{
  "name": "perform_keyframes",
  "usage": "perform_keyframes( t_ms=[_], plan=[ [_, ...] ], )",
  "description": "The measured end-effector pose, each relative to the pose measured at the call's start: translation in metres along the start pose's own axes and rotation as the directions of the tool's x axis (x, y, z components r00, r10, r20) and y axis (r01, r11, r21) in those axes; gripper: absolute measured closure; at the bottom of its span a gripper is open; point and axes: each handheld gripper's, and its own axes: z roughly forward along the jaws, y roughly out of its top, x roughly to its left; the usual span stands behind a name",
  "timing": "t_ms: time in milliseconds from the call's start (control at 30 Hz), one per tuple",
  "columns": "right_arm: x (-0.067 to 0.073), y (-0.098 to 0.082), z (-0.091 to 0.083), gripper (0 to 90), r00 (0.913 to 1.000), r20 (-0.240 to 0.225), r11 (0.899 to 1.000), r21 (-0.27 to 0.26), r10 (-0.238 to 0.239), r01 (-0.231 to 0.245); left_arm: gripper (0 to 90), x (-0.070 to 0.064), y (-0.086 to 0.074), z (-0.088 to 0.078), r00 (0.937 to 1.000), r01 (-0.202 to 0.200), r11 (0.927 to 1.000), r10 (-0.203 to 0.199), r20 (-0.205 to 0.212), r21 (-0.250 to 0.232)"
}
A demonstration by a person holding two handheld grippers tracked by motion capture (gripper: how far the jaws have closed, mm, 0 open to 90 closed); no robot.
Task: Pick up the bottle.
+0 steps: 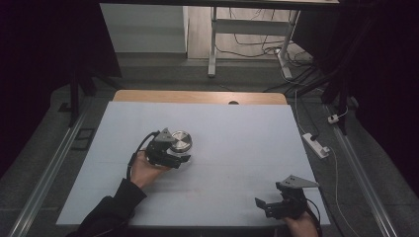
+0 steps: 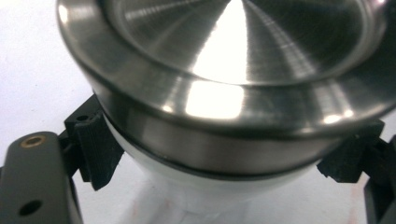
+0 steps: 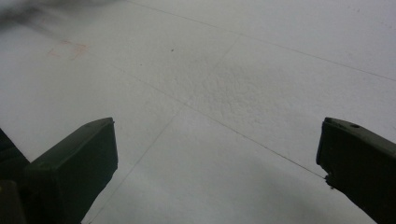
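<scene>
Count: one round metal container (image 1: 180,141), two grippers, one white-covered table (image 1: 237,133).

Container: brushed steel top with a wide rim and a shallow dished centre, over a white lower body, as seen in the left gripper view (image 2: 233,93). Standing upright on the table surface, left of centre, dished face up. Vertical axis; round in plan, so no sideways heading to report. Height against width not readable from these views.

Left gripper (image 1: 170,157): held in the left hand (image 1: 143,170), set against the near side of the container. In the left gripper view, one black pad (image 2: 95,149) at the lower left of the white body and the other at the lower right, below the steel band. Container between the two pads, jaws spread around it. Left pad touching or just beside the body; actual contact and clamping force not readable, so grip state cannot be told.

Right gripper (image 1: 269,207): near the front right corner of the table, well apart from the container. Jaws wide apart, nothing between them; bare white surface (image 3: 210,116) with faint seam lines beneath.

Background: wooden table edge (image 1: 197,96) beyond the white cover; power strip (image 1: 316,144) and cables on the floor at right.
</scene>
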Motion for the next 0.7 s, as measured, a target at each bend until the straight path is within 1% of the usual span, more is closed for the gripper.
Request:
perform_keyframes(
  t_ms=[200, 233, 333, 467, 567, 700],
  plan=[
    [0.0, 0.0, -0.001, 0.0, 1.0, 0.0, 1.0, -0.001, 0.002, -0.002, 15.7, -0.01, 0.002, -0.007, 0.9998, -0.013, 0.9999, 0.013, 0.016, -0.009],
    [0.0, 0.0, -0.001, 0.0, 1.0, -0.001, 1.0, -0.002, 0.002, -0.002, 15.7, -0.012, 0.002, -0.008, 0.9998, -0.009, 0.9999, 0.01, 0.02, -0.012],
    [0.0, 0.0, 0.0, 0.0, 1.0, -0.001, 1.0, 0.0, 0.0, 0.0, 15.7, -0.018, 0.002, -0.01, 0.9992, -0.015, 0.9999, 0.015, 0.036, -0.006],
    [0.0, 0.0, 0.0, 0.0, 1.0, 0.0, 1.0, 0.0, -0.002, 0.002, 15.7, -0.025, 0.003, -0.011, 0.9981, -0.027, 0.9996, 0.027, 0.055, -0.001],
    [0.001, 0.0, 0.0, 0.0, 1.0, -0.001, 1.0, 0.0, -0.003, 0.003, 15.7, -0.032, 0.004, -0.011, 0.9968, -0.047, 0.9989, 0.046, 0.065, 0.002],
    [0.001, 0.0, 0.0, 0.0, 1.0, -0.002, 1.0, 0.0, -0.003, 0.003, 15.8, -0.04, 0.006, -0.01, 0.9942, -0.06, 0.9982, 0.059, 0.09, 0.003]
  ],
)
